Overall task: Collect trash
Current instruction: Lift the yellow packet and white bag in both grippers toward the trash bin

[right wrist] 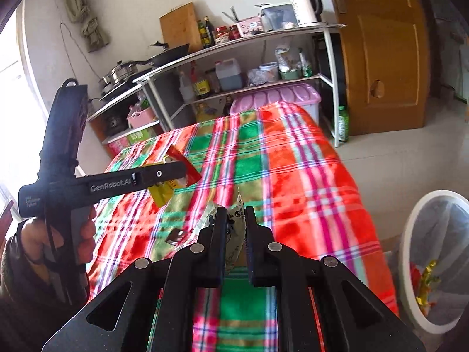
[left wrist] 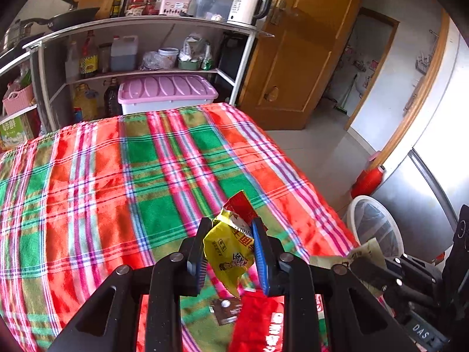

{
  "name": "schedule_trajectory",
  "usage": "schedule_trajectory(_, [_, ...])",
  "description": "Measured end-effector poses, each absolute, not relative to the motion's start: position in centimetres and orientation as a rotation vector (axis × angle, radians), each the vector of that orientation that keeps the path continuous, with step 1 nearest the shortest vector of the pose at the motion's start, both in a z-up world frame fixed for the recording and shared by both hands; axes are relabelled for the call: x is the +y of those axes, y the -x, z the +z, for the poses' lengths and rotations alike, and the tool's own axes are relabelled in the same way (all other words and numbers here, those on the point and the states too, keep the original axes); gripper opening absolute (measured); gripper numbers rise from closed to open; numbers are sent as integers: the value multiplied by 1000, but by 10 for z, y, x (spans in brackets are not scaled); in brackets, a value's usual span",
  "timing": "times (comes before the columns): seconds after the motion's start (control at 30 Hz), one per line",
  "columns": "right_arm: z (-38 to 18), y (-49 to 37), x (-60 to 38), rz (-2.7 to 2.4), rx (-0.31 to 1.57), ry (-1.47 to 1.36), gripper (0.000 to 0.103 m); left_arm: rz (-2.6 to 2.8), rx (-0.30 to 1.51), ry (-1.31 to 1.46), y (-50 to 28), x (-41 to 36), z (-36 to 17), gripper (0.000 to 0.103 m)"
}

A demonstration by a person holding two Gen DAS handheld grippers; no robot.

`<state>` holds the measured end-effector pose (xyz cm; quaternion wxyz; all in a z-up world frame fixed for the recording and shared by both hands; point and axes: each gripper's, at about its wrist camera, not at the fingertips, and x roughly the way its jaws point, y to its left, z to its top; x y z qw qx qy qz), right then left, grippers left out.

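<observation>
Above the plaid worktop, the left gripper holds a yellow snack wrapper between its pads. Right of it, the right gripper is closed on a pale wrapper. Beside the worktop's right edge stands a white trash bin.

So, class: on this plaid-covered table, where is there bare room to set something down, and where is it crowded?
Free: the broad plaid cloth from the middle to the far edge by the pink-lidded box. Crowded: the near edge, where the left gripper holds a yellow wrapper above a red packet and small brown sachet.
</observation>
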<state>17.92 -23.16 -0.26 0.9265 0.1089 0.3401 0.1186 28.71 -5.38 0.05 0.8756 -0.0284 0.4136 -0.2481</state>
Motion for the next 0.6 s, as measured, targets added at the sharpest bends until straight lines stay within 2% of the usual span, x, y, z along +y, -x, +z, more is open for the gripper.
schedule_trajectory(0.6, [13,-119,-345,-30,628,-282,12,-730,864,-20,-244,-172,7,28])
